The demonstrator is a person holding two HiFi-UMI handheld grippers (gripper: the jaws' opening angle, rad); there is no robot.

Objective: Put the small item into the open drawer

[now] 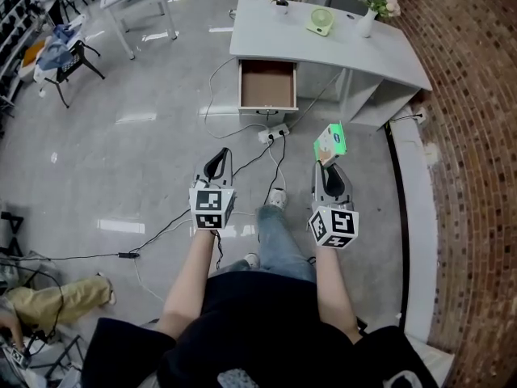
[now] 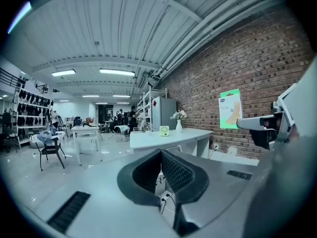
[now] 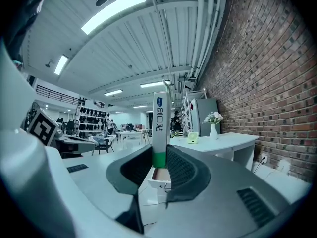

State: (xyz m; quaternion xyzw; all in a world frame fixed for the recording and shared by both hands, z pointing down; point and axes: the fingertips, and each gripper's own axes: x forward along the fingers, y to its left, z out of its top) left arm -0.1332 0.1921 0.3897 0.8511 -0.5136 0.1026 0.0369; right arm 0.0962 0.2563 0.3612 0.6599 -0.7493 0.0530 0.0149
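The small item (image 1: 330, 143) is a flat green and white packet, standing upright between the jaws of my right gripper (image 1: 327, 165), which is shut on its lower edge. The right gripper view shows the packet (image 3: 160, 128) edge-on, clamped between the pads. The open drawer (image 1: 267, 85), with a bare brown bottom, juts out of the white desk (image 1: 388, 55) some way ahead; it also shows just past the jaws (image 3: 159, 175). My left gripper (image 1: 216, 158) hangs level at the left, shut with nothing in it (image 2: 162, 153). From the left gripper view the packet (image 2: 231, 109) appears off to the right.
A small green fan (image 1: 321, 20) and a vase of flowers (image 1: 370, 10) stand on the desk. A power strip (image 1: 273, 133) and cables lie on the floor under the drawer. A brick wall (image 1: 472, 136) with a white ledge runs along the right. A chair (image 1: 69, 59) stands far left.
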